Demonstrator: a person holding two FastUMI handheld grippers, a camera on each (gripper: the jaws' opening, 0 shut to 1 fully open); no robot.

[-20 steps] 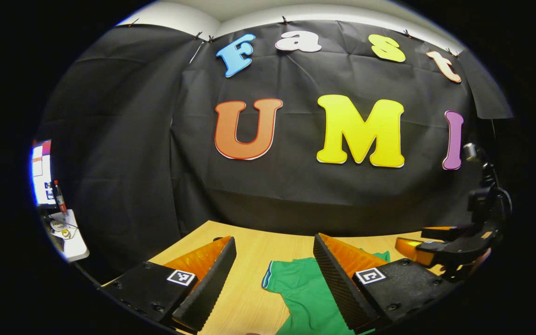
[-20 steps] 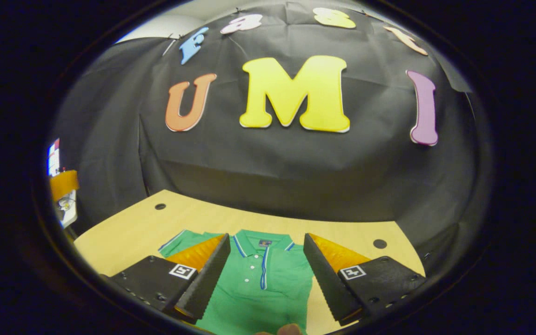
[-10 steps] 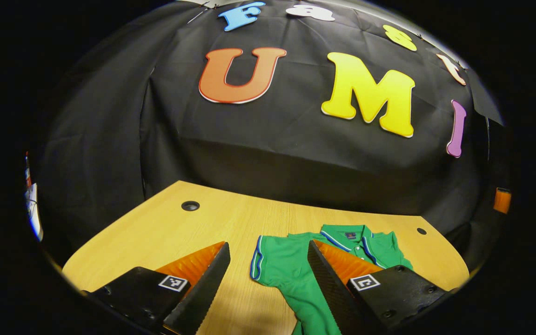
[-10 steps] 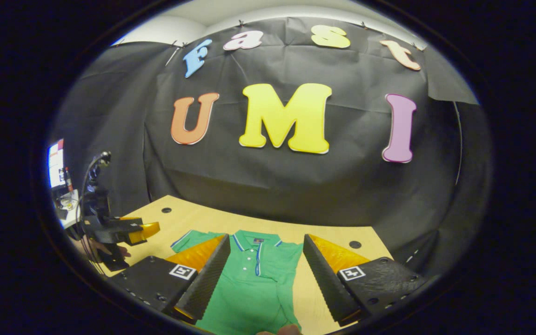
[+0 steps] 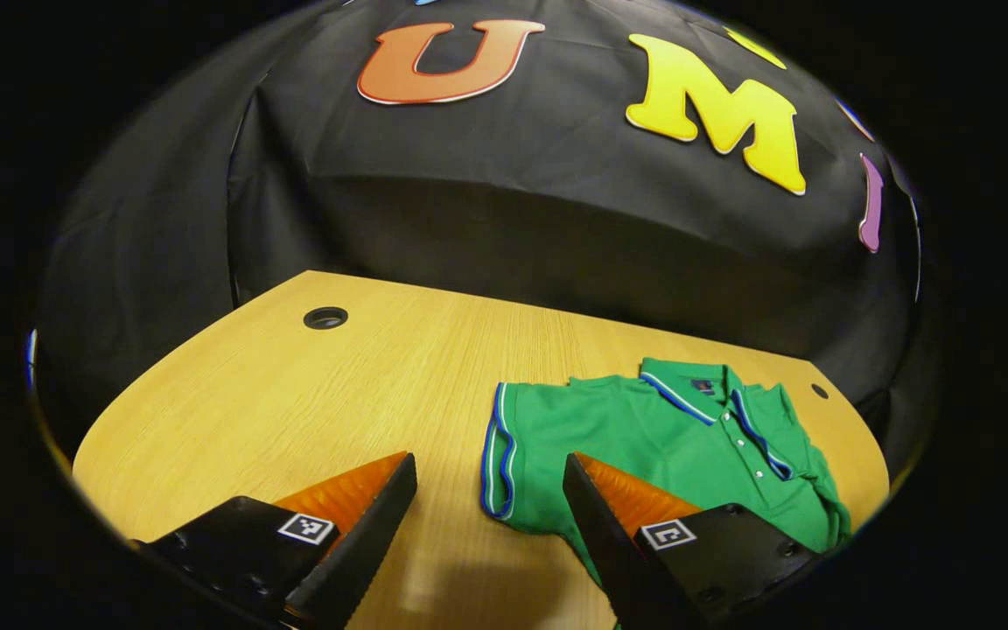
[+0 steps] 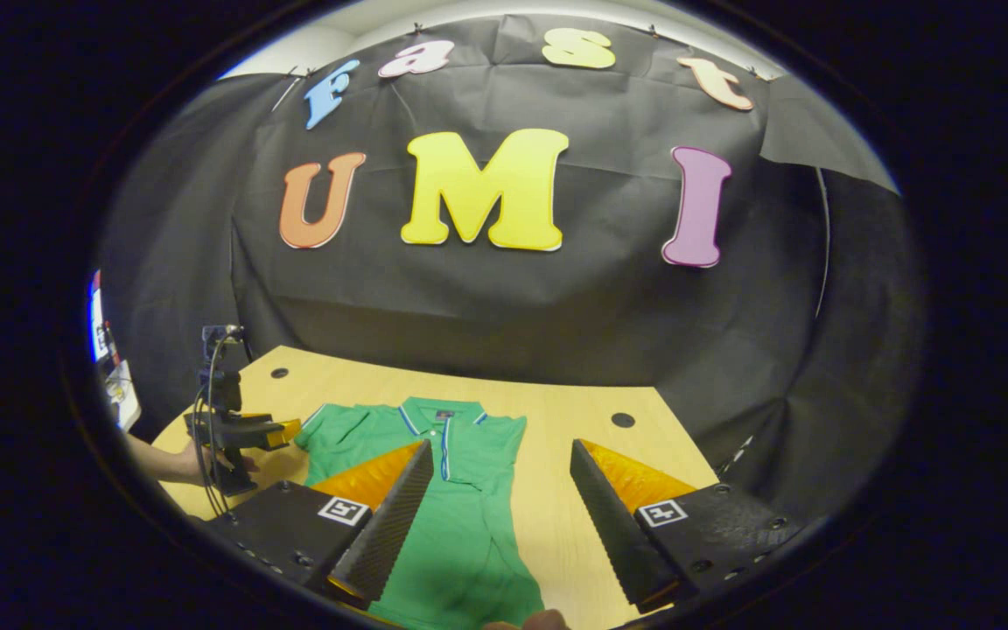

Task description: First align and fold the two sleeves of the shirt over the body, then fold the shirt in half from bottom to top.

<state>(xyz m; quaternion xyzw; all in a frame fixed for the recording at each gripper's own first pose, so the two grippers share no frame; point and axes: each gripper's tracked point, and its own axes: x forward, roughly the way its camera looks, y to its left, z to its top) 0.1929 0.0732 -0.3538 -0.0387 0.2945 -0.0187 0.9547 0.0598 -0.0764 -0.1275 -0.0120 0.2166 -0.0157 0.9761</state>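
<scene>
A green polo shirt (image 5: 670, 442) lies flat on the pale wooden surface (image 5: 320, 394), collar toward the black cloth wall (image 5: 504, 201), its buttoned placket facing up. In the left gripper view the sleeve (image 5: 513, 455) nearest the left gripper (image 5: 491, 472) sticks out sideways, with a blue and white trimmed cuff at its end. The cuff sits between the two spread fingers, a little ahead of their tips, and neither finger touches the cloth as far as I can tell. The left gripper stands wide open, hovering low over the bare wood just beside the sleeve.

In the right gripper view the right gripper (image 6: 501, 457) is also spread apart with nothing between its fingers. It hangs over the lower body of the shirt (image 6: 451, 490), which runs under the gap and beneath the left-hand finger (image 6: 386, 516). The shirt's far side looks already narrowed along its edge, though I cannot tell how the sleeve there lies.

Farther off in that view, at the left edge of the surface, the left gripper (image 6: 281, 431) shows again, held by a person's hand (image 6: 206, 459) and forearm, close to the outstretched sleeve.

Two round holes (image 6: 622, 420) pierce the surface near its back corners.
</scene>
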